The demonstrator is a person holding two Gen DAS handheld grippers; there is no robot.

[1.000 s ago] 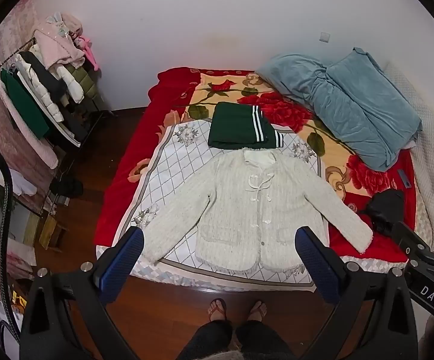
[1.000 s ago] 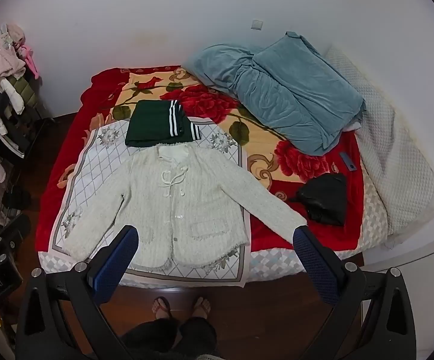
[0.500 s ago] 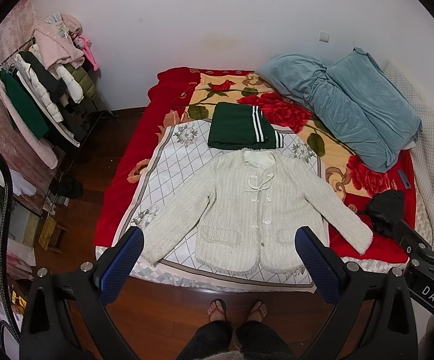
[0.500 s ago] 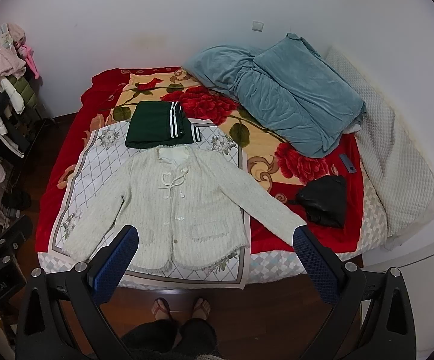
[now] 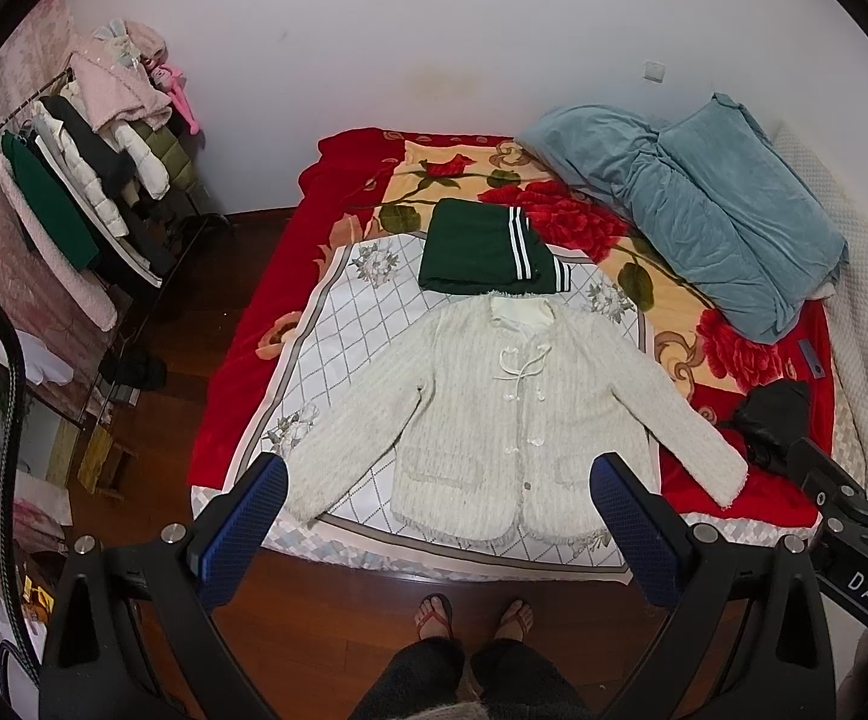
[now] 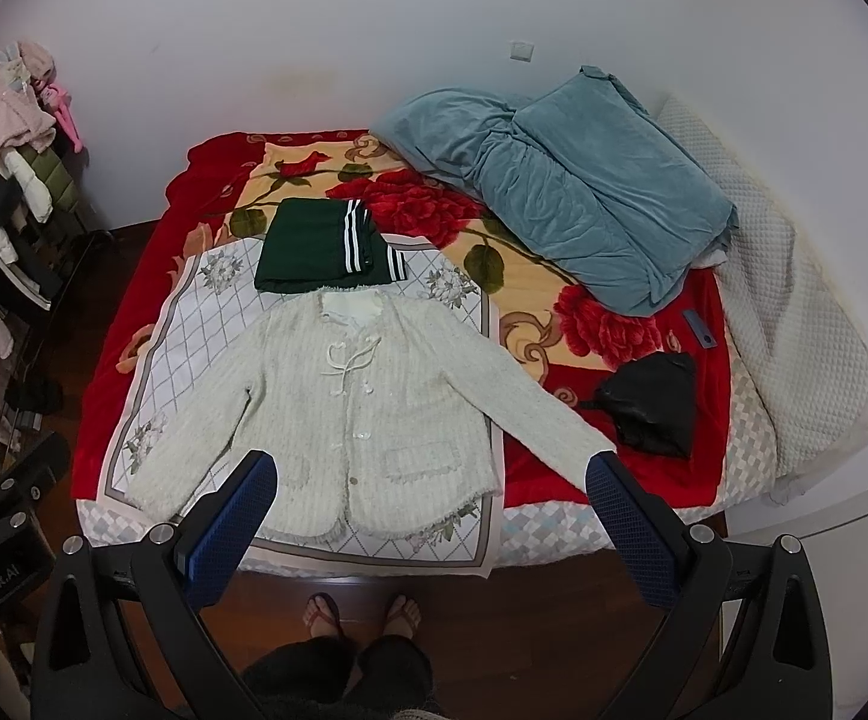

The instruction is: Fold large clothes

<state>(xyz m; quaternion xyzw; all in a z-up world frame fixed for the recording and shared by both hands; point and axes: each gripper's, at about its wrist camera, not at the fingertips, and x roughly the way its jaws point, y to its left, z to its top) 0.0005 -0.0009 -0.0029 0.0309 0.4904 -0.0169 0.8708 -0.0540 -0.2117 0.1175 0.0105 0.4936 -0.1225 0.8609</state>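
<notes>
A cream knitted cardigan lies flat and face up on a white diamond-patterned sheet at the bed's near edge, sleeves spread; it also shows in the right wrist view. A folded dark green garment with white stripes lies just beyond its collar, also in the right wrist view. My left gripper is open and empty, held high above the cardigan's hem. My right gripper is open and empty, also well above the bed's near edge.
A teal blanket is heaped at the bed's far right, a black bag lies near the right sleeve, and a clothes rack stands on the left. The person's feet stand on the wooden floor before the red floral bedspread.
</notes>
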